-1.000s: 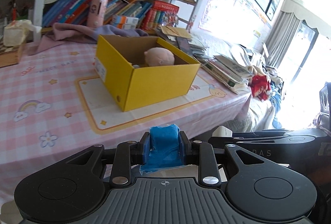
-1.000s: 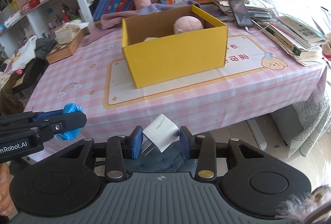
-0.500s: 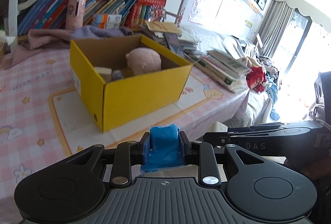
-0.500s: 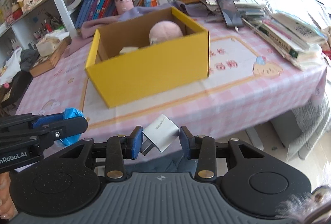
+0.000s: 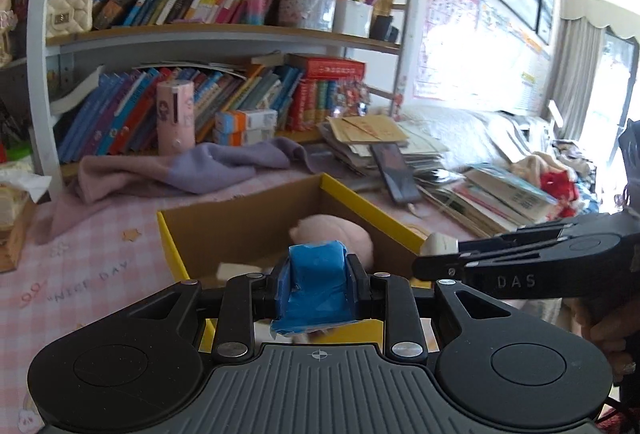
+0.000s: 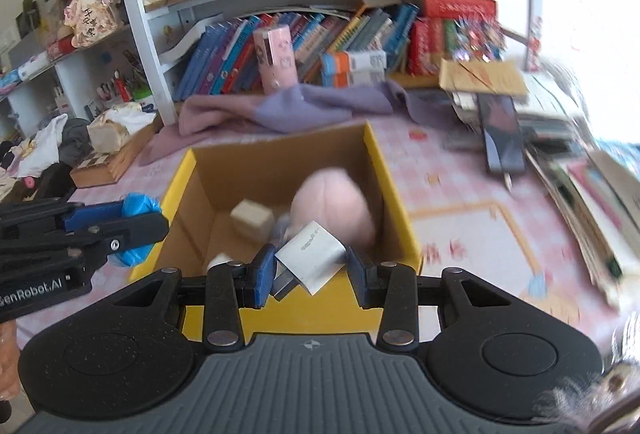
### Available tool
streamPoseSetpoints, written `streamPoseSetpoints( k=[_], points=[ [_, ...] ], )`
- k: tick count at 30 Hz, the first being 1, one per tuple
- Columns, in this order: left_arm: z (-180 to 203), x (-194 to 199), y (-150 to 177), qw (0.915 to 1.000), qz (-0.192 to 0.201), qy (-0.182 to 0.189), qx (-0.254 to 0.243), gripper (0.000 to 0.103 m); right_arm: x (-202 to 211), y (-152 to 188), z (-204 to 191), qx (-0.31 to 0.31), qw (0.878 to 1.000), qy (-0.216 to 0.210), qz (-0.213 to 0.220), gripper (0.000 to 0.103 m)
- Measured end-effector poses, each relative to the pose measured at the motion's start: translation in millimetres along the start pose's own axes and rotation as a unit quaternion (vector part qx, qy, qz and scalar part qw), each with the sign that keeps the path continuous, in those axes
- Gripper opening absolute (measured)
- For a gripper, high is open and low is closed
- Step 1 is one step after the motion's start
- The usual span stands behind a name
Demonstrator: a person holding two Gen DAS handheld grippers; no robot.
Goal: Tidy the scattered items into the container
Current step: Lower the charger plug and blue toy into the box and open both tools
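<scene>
Both grippers had moved from off the table edge to over the yellow box point(image 6: 394, 201). Left gripper point(image 5: 317, 284) was clamped on one blue wad point(image 5: 316, 290), crinkled. Right gripper point(image 6: 310, 268) pinched one white card point(image 6: 311, 256), tilted. Inside the box lay one pink plush point(image 6: 332, 203) and two pale blocks point(image 6: 252, 220).

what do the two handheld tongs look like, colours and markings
Both tongs, left and right, are matte black with a ribbed grey top plate, round side discs, silver rivets and blue finger pads. The left's side reads "GenRobot.AI"; the right's shows "DAS".
</scene>
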State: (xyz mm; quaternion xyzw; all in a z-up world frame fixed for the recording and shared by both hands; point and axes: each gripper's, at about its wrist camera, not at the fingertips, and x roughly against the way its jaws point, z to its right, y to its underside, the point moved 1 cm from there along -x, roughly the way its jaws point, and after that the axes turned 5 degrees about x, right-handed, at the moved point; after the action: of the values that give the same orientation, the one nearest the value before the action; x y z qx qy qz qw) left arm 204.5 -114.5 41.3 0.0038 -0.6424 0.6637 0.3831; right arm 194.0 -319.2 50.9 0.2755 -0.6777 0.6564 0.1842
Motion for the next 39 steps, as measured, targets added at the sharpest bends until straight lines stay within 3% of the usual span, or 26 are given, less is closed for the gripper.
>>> streamPoseSetpoints(
  k=[6, 11, 18, 25, 27, 29, 30, 39],
  points=[
    [3.7, -46.2, -5.8, 0.9983, -0.026, -0.051, -0.002, 0.026, -46.0, -40.8, 26.7, 0.029, 0.999, -0.043, 0.012, 0.037],
    [5.7, -78.9, 0.0, 0.9948, -0.054, -0.087, 0.003, 0.026, -91.9, -62.0, 26.4, 0.060, 0.994, -0.091, -0.006, 0.037],
    [4.1, -116.7, 8.6, 0.9877, -0.104, -0.116, 0.015, 0.026, -158.0, -68.1, 13.3, 0.084, 0.984, -0.140, -0.069, 0.037],
    [2.8, -132.7, 12.8, 0.9821, -0.124, -0.140, 0.022, 0.027, -179.7, -70.2, 7.2, 0.101, 0.978, -0.160, -0.088, 0.037],
    [3.1, -134.7, 12.4, 0.9810, -0.121, -0.150, 0.024, 0.031, -179.8, -70.9, 8.5, 0.100, 0.978, -0.163, -0.086, 0.041],
    [2.9, -134.3, 12.6, 0.9809, -0.120, -0.150, 0.030, 0.039, -175.9, -73.2, 12.1, 0.090, 0.978, -0.171, -0.077, 0.054],
    [3.0, -132.7, 12.4, 0.9813, -0.117, -0.149, 0.033, 0.046, -172.7, -74.3, 14.0, 0.086, 0.979, -0.173, -0.071, 0.054],
    [14.0, -90.6, 2.9, 0.9854, -0.054, -0.155, 0.044, 0.072, -132.3, -77.0, 25.6, 0.072, 0.983, -0.166, -0.024, 0.054]
  ],
)
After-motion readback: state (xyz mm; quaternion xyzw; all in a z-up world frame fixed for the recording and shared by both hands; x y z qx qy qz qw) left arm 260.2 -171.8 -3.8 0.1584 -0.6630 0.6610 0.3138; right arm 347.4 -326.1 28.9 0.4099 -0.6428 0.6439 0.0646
